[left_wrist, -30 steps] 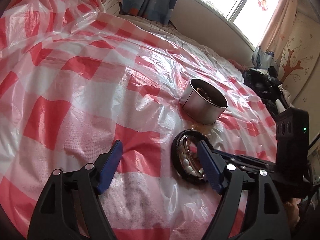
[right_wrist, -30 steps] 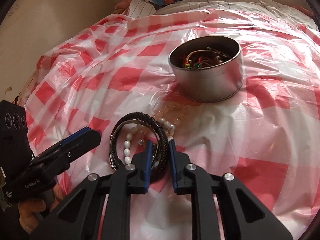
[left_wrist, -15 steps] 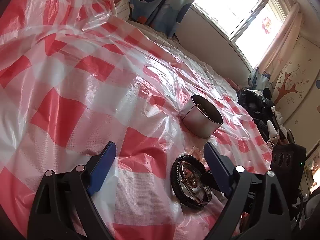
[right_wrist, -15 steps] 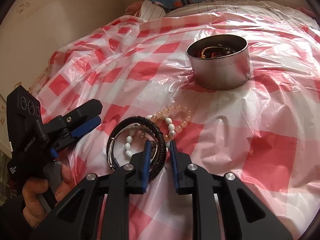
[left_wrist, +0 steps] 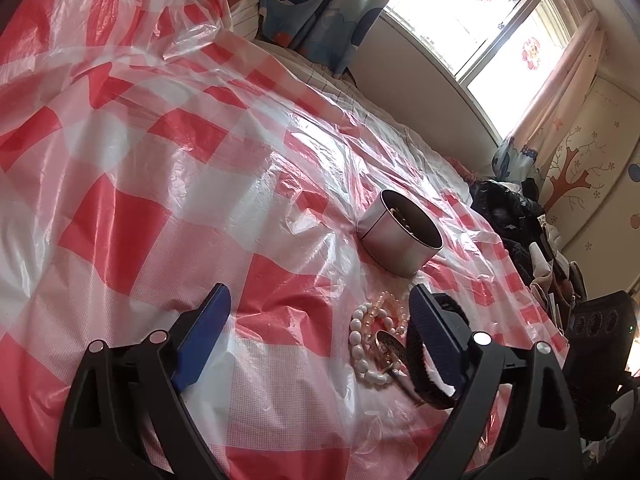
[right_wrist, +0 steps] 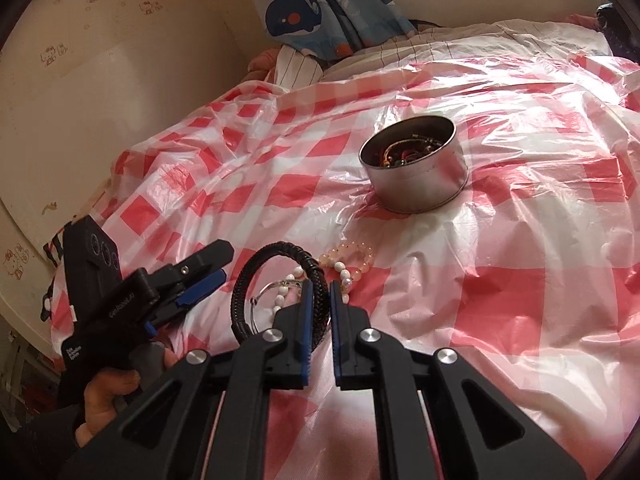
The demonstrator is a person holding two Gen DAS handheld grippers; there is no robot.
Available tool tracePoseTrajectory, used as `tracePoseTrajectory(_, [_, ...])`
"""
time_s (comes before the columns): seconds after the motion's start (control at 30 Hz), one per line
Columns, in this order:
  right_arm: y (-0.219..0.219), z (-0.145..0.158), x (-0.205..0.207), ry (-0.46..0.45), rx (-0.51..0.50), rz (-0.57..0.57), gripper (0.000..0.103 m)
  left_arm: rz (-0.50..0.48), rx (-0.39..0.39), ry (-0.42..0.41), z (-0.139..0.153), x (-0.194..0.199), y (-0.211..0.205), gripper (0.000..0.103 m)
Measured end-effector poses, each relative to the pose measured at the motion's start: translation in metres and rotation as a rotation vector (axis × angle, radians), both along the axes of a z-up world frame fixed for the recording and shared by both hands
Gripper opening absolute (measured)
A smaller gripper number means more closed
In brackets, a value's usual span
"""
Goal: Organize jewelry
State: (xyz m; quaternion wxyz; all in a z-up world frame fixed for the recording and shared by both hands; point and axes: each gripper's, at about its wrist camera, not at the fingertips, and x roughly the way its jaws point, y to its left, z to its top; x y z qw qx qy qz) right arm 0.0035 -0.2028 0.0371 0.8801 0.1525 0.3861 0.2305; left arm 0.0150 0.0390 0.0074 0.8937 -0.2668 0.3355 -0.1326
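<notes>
A round metal tin (right_wrist: 416, 168) holding several pieces of jewelry stands on the red-and-white checked plastic sheet (right_wrist: 500, 280); it also shows in the left wrist view (left_wrist: 400, 236). My right gripper (right_wrist: 319, 292) is shut on a black braided bracelet (right_wrist: 256, 268) and holds it lifted off the sheet. Under it lie a white bead bracelet (left_wrist: 360, 340), a peach bead bracelet (right_wrist: 352, 252) and a thin metal bangle (right_wrist: 264, 292). My left gripper (left_wrist: 320, 308) is open and empty, just left of the bracelets.
The sheet covers a bed and is wrinkled. A whale-print curtain (right_wrist: 320, 4) and a striped pillow (right_wrist: 300, 68) lie at the far end. A pile of dark clothes (left_wrist: 516, 212) sits past the bed's right edge, below a window (left_wrist: 480, 20).
My right gripper has lifted the black bracelet off the pile, uncovering the bead bracelets. Both grippers have drawn back from the tin. The left gripper stays open.
</notes>
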Motion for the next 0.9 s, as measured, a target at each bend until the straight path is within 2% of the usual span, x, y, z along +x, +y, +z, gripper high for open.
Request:
tracePoseTrajectory(0.1, [-0.012,0.001,0.000,0.021,-0.016,-0.049,0.009,-0.001,0.005,0.003,0.000,0.001,-0.001,0.087])
tracePoseTrajectory(0.17, [-0.024,-0.001,0.000,0.050,0.062,-0.061,0.009,-0.002,0.009,0.007,0.001,0.001,-0.001,0.087])
tracePoseTrajectory(0.23, [-0.025,0.007,-0.004,0.018,-0.099,-0.135,0.008,-0.019,0.043,0.027,0.003,0.002,-0.006,0.087])
tracePoseTrajectory(0.33, [-0.036,0.003,-0.002,0.045,-0.211,-0.223,0.008,-0.124,0.158,0.031,0.010,-0.002,-0.030,0.088])
tracePoseTrajectory(0.43, [-0.048,-0.011,0.003,0.108,-0.215,-0.268,0.008,-0.217,0.309,0.020,0.014,-0.011,-0.062,0.088])
tracePoseTrajectory(0.47, [-0.048,-0.011,0.003,0.104,-0.214,-0.271,0.015,-0.232,0.363,0.020,0.014,-0.013,-0.071,0.088])
tracePoseTrajectory(0.5, [-0.048,-0.009,0.002,0.092,-0.207,-0.268,0.031,-0.239,0.400,0.017,0.015,-0.015,-0.078,0.088])
tracePoseTrajectory(0.53, [-0.047,-0.008,0.001,0.081,-0.202,-0.263,0.040,-0.245,0.427,0.017,0.015,-0.016,-0.083,0.088])
tracePoseTrajectory(0.57, [-0.045,-0.007,0.000,0.070,-0.208,-0.259,0.047,-0.249,0.453,0.022,0.014,-0.016,-0.087,0.088])
tracePoseTrajectory(0.6, [-0.041,-0.007,0.000,0.065,-0.219,-0.248,0.047,-0.251,0.468,0.030,0.013,-0.015,-0.090,0.087])
tracePoseTrajectory(0.67, [-0.033,-0.010,0.004,0.084,-0.216,-0.215,0.047,-0.268,0.466,0.036,0.011,-0.015,-0.091,0.070])
tracePoseTrajectory(0.7, [-0.030,-0.013,0.005,0.097,-0.212,-0.205,0.047,-0.273,0.456,0.041,0.011,-0.014,-0.090,0.053])
tracePoseTrajectory(0.73, [-0.029,-0.016,0.005,0.105,-0.210,-0.201,0.047,-0.269,0.439,0.050,0.010,-0.014,-0.087,0.041])
tracePoseTrajectory(0.77, [-0.028,-0.017,0.006,0.110,-0.208,-0.200,0.047,-0.266,0.416,0.057,0.009,-0.012,-0.083,0.034])
tracePoseTrajectory(0.8, [-0.027,-0.018,0.006,0.114,-0.204,-0.199,0.047,-0.260,0.391,0.070,0.008,-0.011,-0.078,0.017])
tracePoseTrajectory(0.83, [-0.027,-0.019,0.006,0.116,-0.202,-0.198,0.048,-0.260,0.372,0.085,0.007,-0.010,-0.073,0.011])
tracePoseTrajectory(0.9, [-0.026,-0.021,0.007,0.123,-0.201,-0.196,0.050,-0.251,0.370,0.085,0.008,-0.013,-0.066,0.006])
